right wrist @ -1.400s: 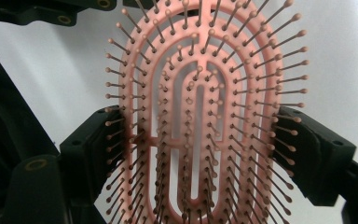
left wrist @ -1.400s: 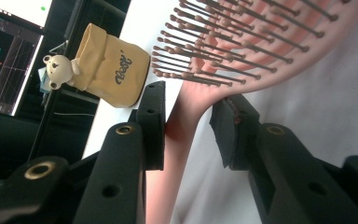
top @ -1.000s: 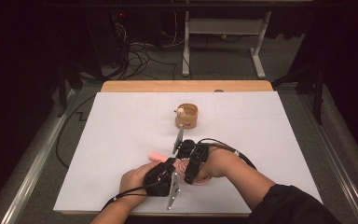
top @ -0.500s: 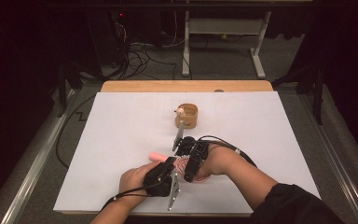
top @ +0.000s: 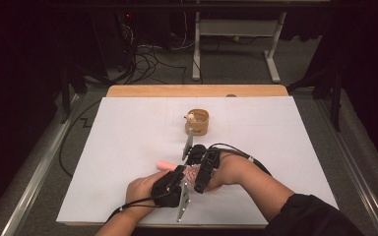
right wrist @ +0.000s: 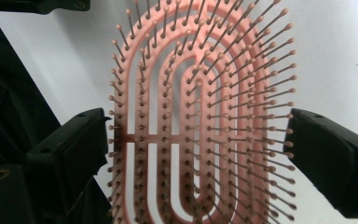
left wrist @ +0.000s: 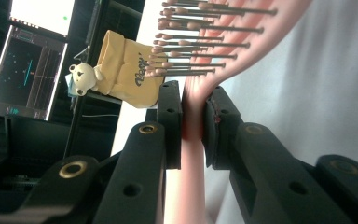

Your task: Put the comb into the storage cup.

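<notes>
Left gripper view: left gripper point(left wrist: 192, 119) clamps the pink plastic vented hairbrush point(left wrist: 193, 140) at its neck; right gripper point(right wrist: 198, 140) jaws, just opening, straddle the head untouched; the person should keep that clamp firm.

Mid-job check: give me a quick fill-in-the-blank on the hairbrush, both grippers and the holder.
1. The left gripper is shut on the pink hairbrush's ____.
2. The right gripper has just been opening; its pads stand ____ of the bristle head, at either side.
3. The tan holder on the white table has a small ____ figure on it.

Missing words: handle; clear; bear
</notes>
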The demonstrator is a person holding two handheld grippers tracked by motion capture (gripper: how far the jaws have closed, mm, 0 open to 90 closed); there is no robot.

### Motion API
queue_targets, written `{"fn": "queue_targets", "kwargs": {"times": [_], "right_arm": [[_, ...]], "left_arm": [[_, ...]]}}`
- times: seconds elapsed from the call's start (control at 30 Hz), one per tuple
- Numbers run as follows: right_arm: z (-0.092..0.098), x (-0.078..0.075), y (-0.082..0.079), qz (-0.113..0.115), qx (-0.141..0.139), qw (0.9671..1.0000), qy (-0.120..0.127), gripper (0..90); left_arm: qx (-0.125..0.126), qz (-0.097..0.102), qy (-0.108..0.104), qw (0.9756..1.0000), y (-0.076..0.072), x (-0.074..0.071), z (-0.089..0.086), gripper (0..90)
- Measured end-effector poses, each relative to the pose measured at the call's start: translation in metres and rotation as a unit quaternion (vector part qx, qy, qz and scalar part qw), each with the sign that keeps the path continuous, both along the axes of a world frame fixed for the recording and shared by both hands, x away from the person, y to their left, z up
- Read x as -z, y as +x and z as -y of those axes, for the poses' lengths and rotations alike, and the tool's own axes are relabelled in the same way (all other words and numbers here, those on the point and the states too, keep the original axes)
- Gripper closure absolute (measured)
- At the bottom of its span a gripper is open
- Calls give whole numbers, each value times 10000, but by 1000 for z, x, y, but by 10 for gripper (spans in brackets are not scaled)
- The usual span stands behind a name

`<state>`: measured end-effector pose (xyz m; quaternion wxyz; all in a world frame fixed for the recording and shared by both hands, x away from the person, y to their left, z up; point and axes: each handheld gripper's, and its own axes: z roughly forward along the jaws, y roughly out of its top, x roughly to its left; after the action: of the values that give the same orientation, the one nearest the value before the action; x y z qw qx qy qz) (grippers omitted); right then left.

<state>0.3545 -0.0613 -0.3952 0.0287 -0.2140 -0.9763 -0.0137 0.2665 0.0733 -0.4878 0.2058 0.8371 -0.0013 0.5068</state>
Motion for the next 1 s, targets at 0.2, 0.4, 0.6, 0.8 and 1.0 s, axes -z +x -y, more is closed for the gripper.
{"fn": "queue_targets", "kwargs": {"times": [0.2, 0.4, 0.6, 0.8, 1.0], "right_arm": [[2, -3, 1, 35, -10, 10000, -26, 11], [5, -7, 0, 195, 27, 9998, 6, 6], [11, -13, 0, 198, 41, 9998, 85, 6], [12, -20, -2, 222, -25, 9997, 69, 6], [20, -24, -2, 296, 56, 9995, 48, 6]], "left_arm": [[-10, -2, -7, 10000, 0, 0, 0, 795], [29, -26, -223, 9997, 1, 2, 0, 795], [10, -99, -248, 9996, 2, 1, -2, 795], [-65, -55, -199, 9998, 3, 0, -4, 795], [-188, -56, -167, 9997, 6, -2, -11, 795]]}}
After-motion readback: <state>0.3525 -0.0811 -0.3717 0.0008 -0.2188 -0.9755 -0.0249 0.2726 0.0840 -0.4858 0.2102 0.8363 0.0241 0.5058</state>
